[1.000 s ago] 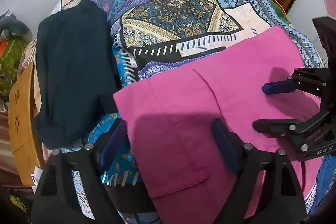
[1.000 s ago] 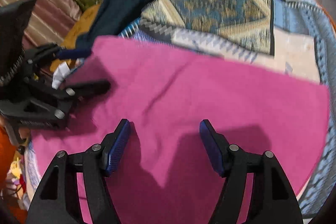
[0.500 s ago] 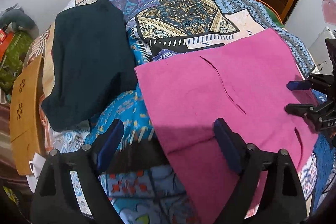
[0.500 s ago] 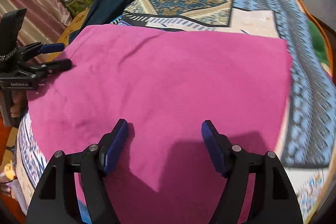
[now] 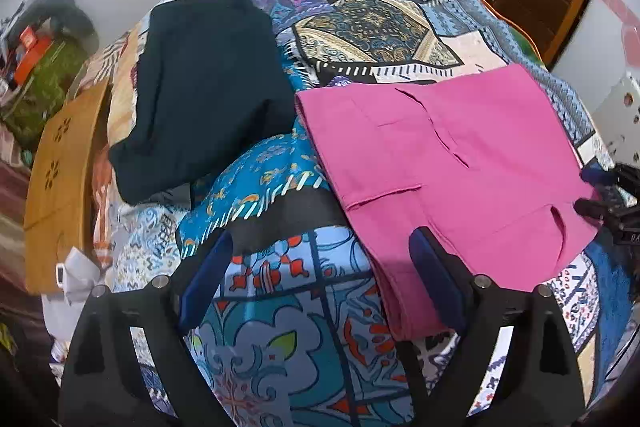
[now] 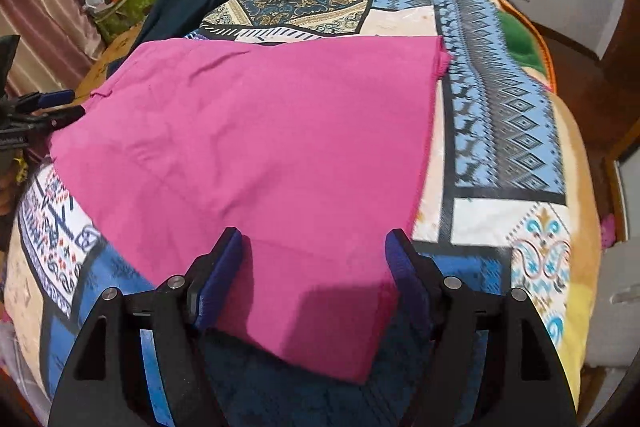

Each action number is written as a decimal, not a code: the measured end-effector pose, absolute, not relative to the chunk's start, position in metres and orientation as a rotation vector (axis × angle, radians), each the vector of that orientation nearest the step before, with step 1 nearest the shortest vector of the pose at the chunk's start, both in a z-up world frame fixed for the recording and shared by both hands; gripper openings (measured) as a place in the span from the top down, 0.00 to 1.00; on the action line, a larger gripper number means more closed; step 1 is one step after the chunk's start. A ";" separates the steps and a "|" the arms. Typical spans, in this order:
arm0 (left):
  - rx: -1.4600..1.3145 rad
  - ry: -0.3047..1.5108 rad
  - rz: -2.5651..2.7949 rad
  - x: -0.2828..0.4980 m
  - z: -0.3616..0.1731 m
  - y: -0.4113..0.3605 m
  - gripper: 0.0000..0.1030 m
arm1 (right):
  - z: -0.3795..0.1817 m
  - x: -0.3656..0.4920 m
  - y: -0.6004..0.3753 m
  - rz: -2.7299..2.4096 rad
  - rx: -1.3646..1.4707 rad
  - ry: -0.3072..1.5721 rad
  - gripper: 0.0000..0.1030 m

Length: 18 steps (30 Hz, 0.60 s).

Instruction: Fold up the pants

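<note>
Pink pants (image 6: 256, 147) lie flat on the patterned bedspread (image 6: 504, 131), beside a dark garment (image 5: 208, 87). Our left gripper (image 5: 320, 283) and right gripper (image 6: 316, 267) hover released, empty. We judge the cloth light, limp; best pinched at corner edges

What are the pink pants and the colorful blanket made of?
The pink pants look like a thin woven cloth, maybe cotton: matte, with soft creases and stitched pocket seams. The blanket seems a smoother printed fabric with a slight sheen; its patchwork pattern looks printed on rather than sewn, though that is hard to tell. The exact fibre of either cannot be told.
</note>
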<state>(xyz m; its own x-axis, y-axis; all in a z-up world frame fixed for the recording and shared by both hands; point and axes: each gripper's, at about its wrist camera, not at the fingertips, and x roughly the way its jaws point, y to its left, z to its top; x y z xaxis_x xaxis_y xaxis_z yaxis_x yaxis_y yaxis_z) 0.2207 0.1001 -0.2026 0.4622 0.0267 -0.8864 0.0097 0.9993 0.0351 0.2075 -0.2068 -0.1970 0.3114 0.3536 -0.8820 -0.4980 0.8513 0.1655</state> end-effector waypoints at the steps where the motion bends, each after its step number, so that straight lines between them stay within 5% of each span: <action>1: 0.027 1.089 0.019 0.220 -0.201 0.101 0.12 | -0.196 0.207 -0.207 0.559 -0.151 1.122 0.32; 12: -0.121 0.899 0.133 0.189 -0.146 0.101 0.12 | -0.135 0.194 -0.187 0.569 -0.202 0.915 0.31; 18: -0.246 0.942 0.058 0.176 -0.156 0.088 0.12 | -0.124 0.191 -0.159 0.628 -0.149 0.824 0.28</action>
<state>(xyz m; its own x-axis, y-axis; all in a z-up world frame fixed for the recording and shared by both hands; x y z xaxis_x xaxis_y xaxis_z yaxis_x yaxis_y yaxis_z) 0.1758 0.0879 -0.1560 0.5889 -0.0576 -0.8062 -0.1563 0.9705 -0.1835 0.1910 -0.1591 -0.1245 0.5107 0.4637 -0.7240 -0.5755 0.8100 0.1128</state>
